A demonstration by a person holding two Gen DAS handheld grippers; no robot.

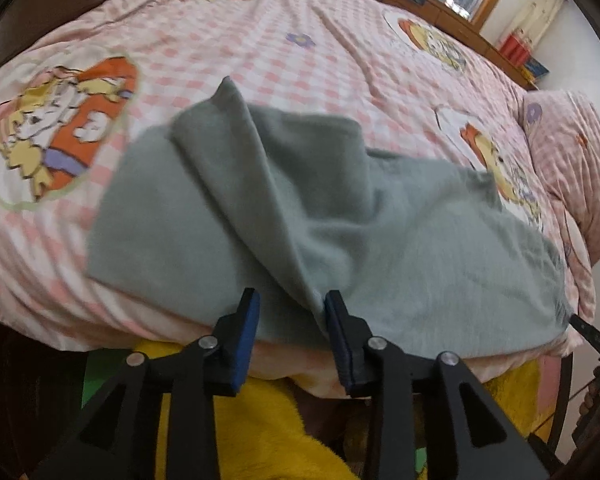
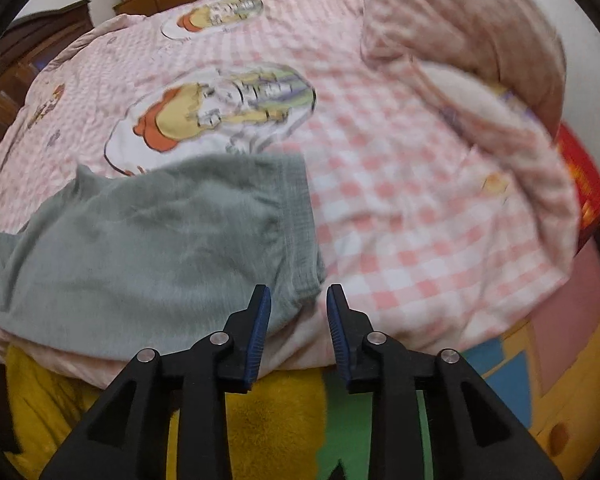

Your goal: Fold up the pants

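Pants (image 1: pixel 340 216): one grey-green pair was counted.
Grippers: two were counted, left gripper (image 1: pixel 292 312) and right gripper (image 2: pixel 299 308).
Quilt (image 1: pixel 260 40): one.
Pillow (image 1: pixel 572 160), at 3 o'clock: one.

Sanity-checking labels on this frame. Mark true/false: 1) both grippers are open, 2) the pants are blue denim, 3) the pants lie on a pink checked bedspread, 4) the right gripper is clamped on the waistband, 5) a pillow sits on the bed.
1) True. The left gripper and right gripper both show a gap between their jaws.
2) False. The pants are soft grey-green fabric.
3) True. They lie on the pink checked bedspread, near its front edge.
4) False. The right gripper is open beside the waistband, gripping nothing.
5) True. A pillow in matching check lies there.
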